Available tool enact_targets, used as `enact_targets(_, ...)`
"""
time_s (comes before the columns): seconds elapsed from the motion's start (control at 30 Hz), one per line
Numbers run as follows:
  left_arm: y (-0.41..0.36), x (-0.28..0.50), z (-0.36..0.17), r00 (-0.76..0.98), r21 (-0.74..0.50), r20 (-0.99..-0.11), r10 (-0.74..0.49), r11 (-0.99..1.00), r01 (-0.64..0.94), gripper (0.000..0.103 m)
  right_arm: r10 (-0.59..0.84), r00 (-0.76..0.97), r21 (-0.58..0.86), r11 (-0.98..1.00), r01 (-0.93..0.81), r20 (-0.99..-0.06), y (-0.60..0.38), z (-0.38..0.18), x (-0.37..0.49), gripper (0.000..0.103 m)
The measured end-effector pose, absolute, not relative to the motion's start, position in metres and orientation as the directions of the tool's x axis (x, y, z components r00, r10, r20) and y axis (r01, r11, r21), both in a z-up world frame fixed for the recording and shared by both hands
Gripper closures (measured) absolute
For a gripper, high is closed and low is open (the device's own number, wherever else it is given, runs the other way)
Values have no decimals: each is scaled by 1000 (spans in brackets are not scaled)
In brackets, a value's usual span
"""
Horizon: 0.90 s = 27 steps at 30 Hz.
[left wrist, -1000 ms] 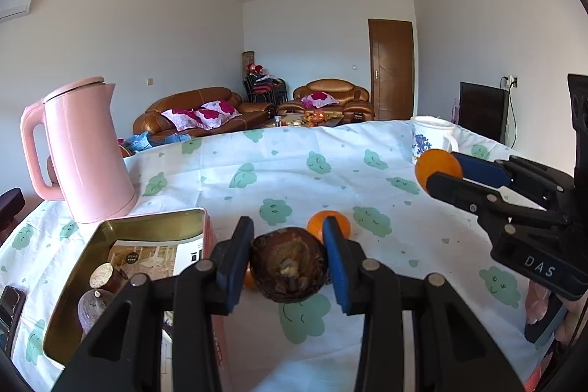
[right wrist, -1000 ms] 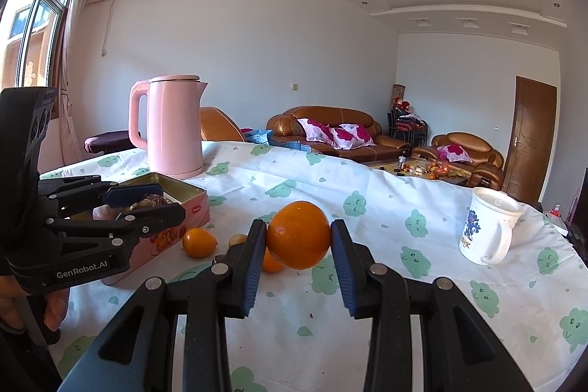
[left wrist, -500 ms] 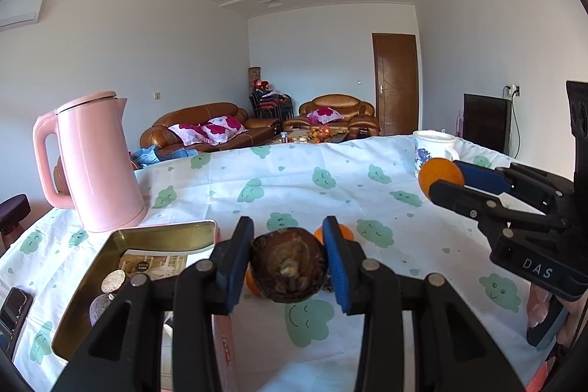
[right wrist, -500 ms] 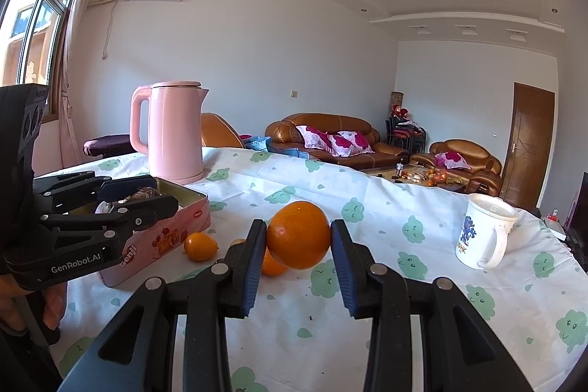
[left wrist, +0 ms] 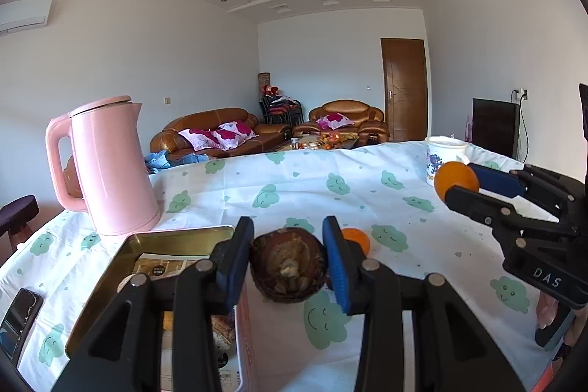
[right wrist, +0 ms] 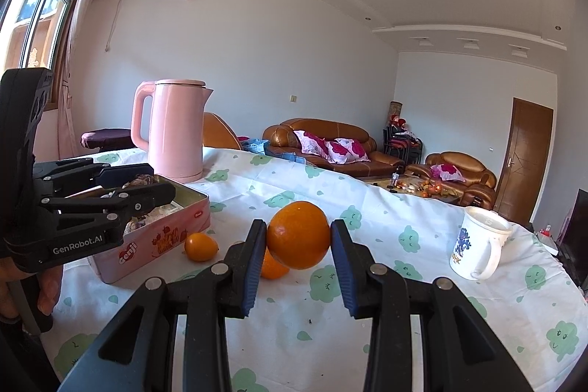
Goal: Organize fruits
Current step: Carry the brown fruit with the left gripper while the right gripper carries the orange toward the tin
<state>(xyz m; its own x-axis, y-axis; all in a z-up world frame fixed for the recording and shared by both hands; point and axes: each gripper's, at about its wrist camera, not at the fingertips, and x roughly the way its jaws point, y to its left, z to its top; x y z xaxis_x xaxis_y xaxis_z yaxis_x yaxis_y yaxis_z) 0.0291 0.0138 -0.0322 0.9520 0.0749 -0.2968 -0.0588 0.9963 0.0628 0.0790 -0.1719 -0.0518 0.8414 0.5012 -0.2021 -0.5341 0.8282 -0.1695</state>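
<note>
My left gripper [left wrist: 288, 258] is shut on a dark brown round fruit [left wrist: 289, 269], held in the air above the right edge of an open pink tin box [left wrist: 110, 267]. My right gripper [right wrist: 298, 239] is shut on a large orange [right wrist: 298, 239], held above the tablecloth. In the left wrist view that orange [left wrist: 455, 176] and the right gripper [left wrist: 465, 184] show at the right. In the right wrist view the left gripper [right wrist: 152, 184] hovers over the tin [right wrist: 161, 237]. A small orange [right wrist: 200, 247] lies by the tin's side, another orange [right wrist: 273, 268] partly hidden behind my finger.
A pink kettle [left wrist: 106, 168] stands behind the tin at the left. A white mug [right wrist: 477, 245] with a blue print sits at the right. A dark phone [left wrist: 18, 315] lies at the table's left edge. The white cloth [right wrist: 367, 318] with green shapes covers the table.
Both views have tilted up slightly, so the table sits lower in frame. Each gripper keeps its fruit; the grips look unchanged.
</note>
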Motion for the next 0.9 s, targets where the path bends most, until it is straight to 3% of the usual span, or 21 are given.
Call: enact_targets(0.9, 54, 21, -28, 944, 26, -302, 130, 991, -128, 63, 587, 771, -211, 744, -634, -249, -108, -52, 71, 65)
